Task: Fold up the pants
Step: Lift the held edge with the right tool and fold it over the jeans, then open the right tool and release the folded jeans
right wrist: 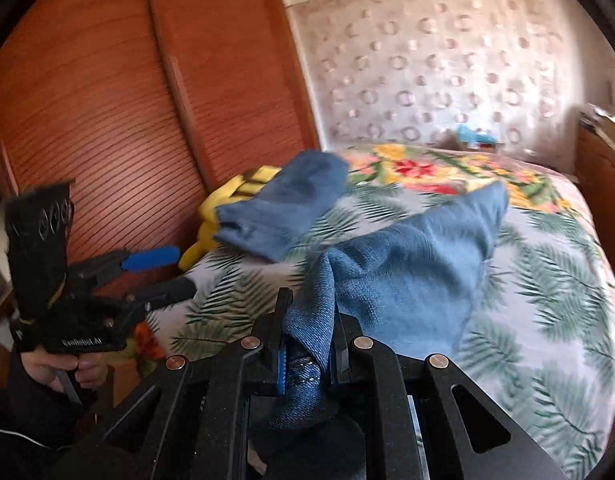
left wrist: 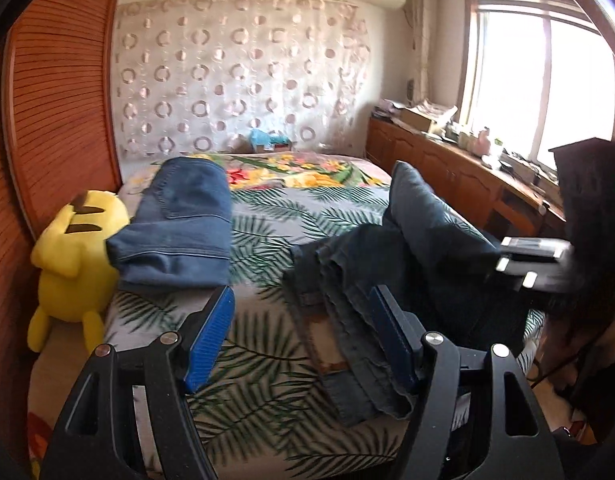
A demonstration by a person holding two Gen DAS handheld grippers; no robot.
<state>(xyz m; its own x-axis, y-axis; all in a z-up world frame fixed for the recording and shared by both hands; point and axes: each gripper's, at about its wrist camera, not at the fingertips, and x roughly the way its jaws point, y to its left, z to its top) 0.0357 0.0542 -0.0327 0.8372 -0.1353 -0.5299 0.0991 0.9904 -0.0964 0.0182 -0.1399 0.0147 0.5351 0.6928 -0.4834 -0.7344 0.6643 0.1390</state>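
A pair of dark blue jeans [left wrist: 371, 280] lies bunched on the leaf-print bed [left wrist: 267, 216], partly lifted at the right. My right gripper [right wrist: 309, 328] is shut on a fold of these jeans [right wrist: 411, 264] and holds it above the bed; it also shows at the right of the left wrist view [left wrist: 527, 260]. My left gripper [left wrist: 303, 320] is open and empty above the bed, its right finger beside the jeans' edge; it shows in the right wrist view [right wrist: 159, 272]. A second folded pair of jeans [left wrist: 183, 224] lies at the left of the bed [right wrist: 287, 208].
A yellow plush toy [left wrist: 71, 256] sits at the bed's left edge against a wooden slatted wardrobe [left wrist: 59, 112]. A wooden cabinet [left wrist: 447, 168] with clutter runs along the right under the window. A small blue item [left wrist: 263, 138] rests at the headboard.
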